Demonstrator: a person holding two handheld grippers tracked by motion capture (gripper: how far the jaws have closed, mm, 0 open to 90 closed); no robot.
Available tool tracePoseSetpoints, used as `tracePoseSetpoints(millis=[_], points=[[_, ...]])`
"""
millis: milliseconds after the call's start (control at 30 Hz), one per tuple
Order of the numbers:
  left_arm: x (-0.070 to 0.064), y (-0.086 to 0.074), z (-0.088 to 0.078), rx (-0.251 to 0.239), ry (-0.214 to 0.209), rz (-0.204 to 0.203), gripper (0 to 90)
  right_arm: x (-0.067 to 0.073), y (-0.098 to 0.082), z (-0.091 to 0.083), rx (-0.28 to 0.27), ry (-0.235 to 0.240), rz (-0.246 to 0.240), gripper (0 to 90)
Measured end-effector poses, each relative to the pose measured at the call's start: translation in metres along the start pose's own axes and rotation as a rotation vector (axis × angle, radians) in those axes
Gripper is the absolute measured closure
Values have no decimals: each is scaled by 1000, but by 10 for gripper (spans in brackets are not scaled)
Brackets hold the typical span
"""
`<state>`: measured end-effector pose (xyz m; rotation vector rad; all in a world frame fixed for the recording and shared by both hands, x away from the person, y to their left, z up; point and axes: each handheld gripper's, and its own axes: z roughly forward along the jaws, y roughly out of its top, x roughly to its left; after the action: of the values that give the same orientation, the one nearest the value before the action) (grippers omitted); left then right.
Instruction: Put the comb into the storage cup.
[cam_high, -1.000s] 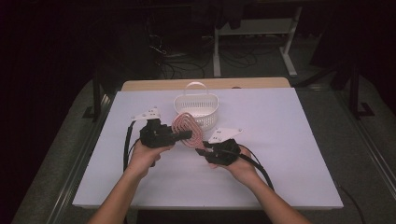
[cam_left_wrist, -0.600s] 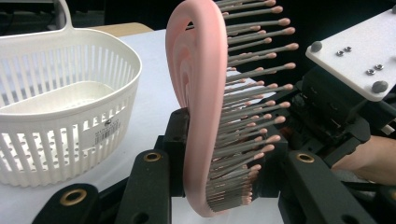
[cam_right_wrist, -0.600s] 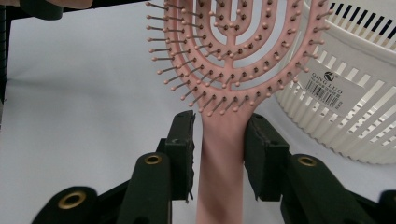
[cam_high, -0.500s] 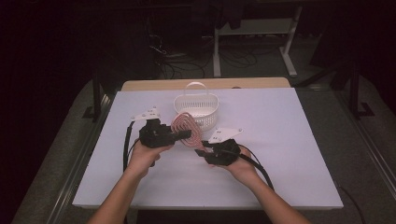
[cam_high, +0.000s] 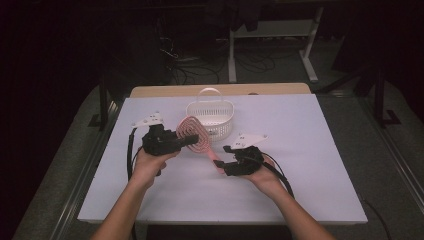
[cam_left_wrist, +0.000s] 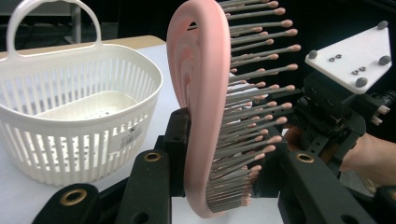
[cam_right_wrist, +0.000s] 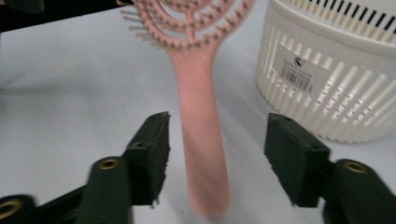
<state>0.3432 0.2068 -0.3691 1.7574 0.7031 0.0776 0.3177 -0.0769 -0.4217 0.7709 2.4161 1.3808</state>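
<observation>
A pink brush (cam_high: 196, 136) is held above the table (cam_high: 320, 150), just left of centre in the high view and in front of the white basket (cam_high: 212, 116). Its head is pinched by the left gripper (cam_high: 189, 141): in the left gripper view the brush (cam_left_wrist: 205, 116) is seen clamped edge-on between the two jaws, bristles to the right, with the basket (cam_left_wrist: 74, 107) at the left of the frame. The jaws of the right gripper (cam_high: 223, 166) have just been opening; in the right gripper view they stand spread on either side of the handle (cam_right_wrist: 203, 140), with a gap on each side and no pad touching it. The hand-over to the left gripper is judged done, or nearly so. What appears left is the carrying of the brush to the basket (cam_right_wrist: 336, 74), which is seen bare inside, and its release there.
</observation>
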Motion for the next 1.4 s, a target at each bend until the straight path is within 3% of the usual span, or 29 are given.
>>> tracePoseSetpoints(millis=[200,333,567,1100,1400], points=[[2,1,-5,-11,5,-3,653,-8,-7,-6,22,-23,60,228],[3,2,-6,-16,6,-5,653,-12,-10,-10,26,-12,82,146],[3,2,-7,-20,6,-4,653,-21,-26,-25,34,-39,126,2],[1,6,-12,-36,8,1,653,-34,-65,-64,10,-112,194,0],[1,9,-15,-50,5,-4,653,-35,-85,-77,9,-117,206,0]])
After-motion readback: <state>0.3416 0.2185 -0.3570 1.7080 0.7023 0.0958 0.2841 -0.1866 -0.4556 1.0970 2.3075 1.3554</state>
